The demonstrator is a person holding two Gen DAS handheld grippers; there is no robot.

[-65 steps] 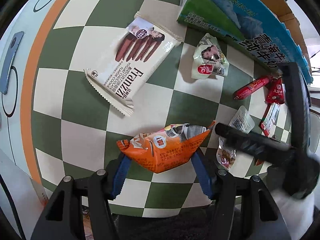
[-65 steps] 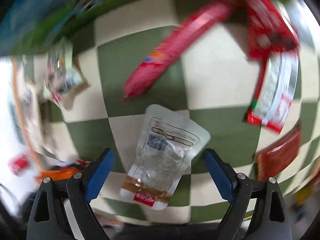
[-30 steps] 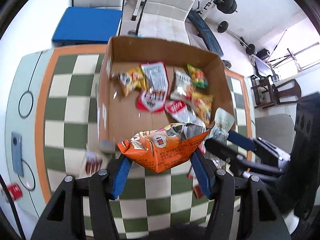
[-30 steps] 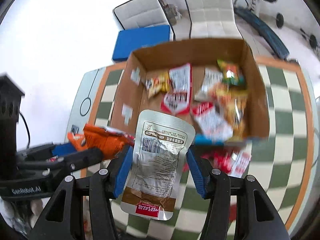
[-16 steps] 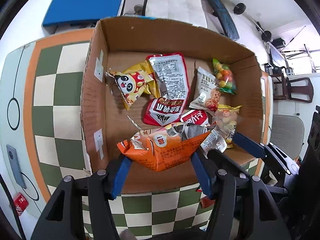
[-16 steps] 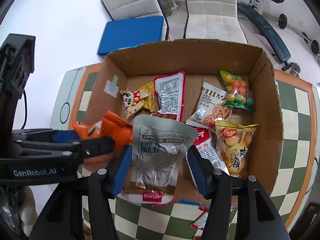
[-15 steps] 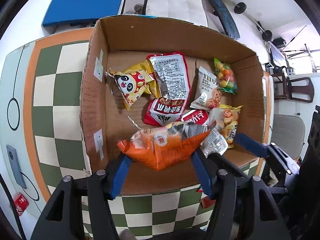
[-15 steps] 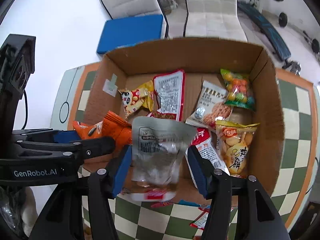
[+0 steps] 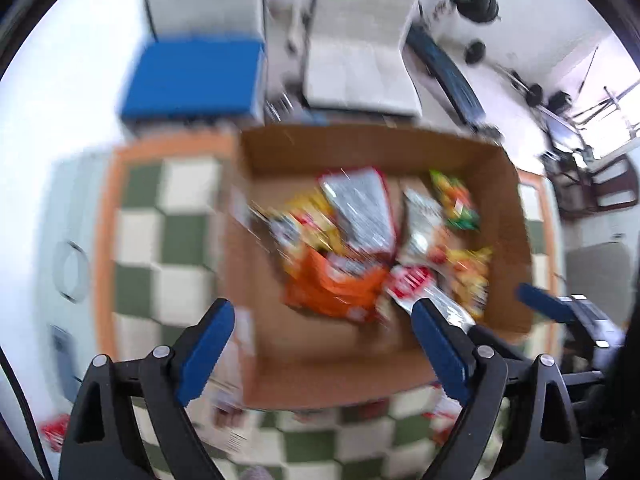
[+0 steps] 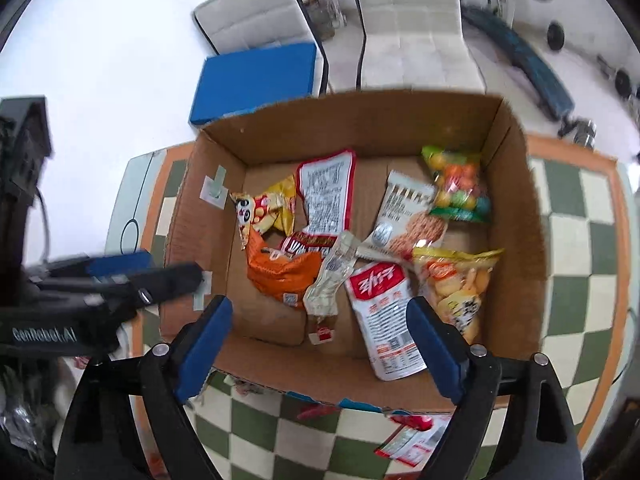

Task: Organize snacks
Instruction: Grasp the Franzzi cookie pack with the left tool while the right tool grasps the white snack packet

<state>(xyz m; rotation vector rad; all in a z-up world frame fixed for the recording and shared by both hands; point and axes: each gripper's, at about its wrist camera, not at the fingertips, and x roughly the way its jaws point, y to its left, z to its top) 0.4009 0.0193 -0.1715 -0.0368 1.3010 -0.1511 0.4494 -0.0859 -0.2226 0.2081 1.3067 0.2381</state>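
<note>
A cardboard box sits on the green-and-white checked mat and holds several snack packs. The orange pack and the clear pouch lie inside it, also seen blurred in the left wrist view as the orange pack in the box. My left gripper is open and empty above the box's near left side. My right gripper is open and empty above the box's near edge. The left gripper's fingers show at the left of the right wrist view.
Loose red-and-white snack packs lie on the mat in front of the box. White chairs and a blue cushion stand behind the box. A red item lies at the mat's left edge.
Both grippers have opened wide. The orange pack and the clear pouch have dropped into the box. The left wrist view has pulled back and is blurred.
</note>
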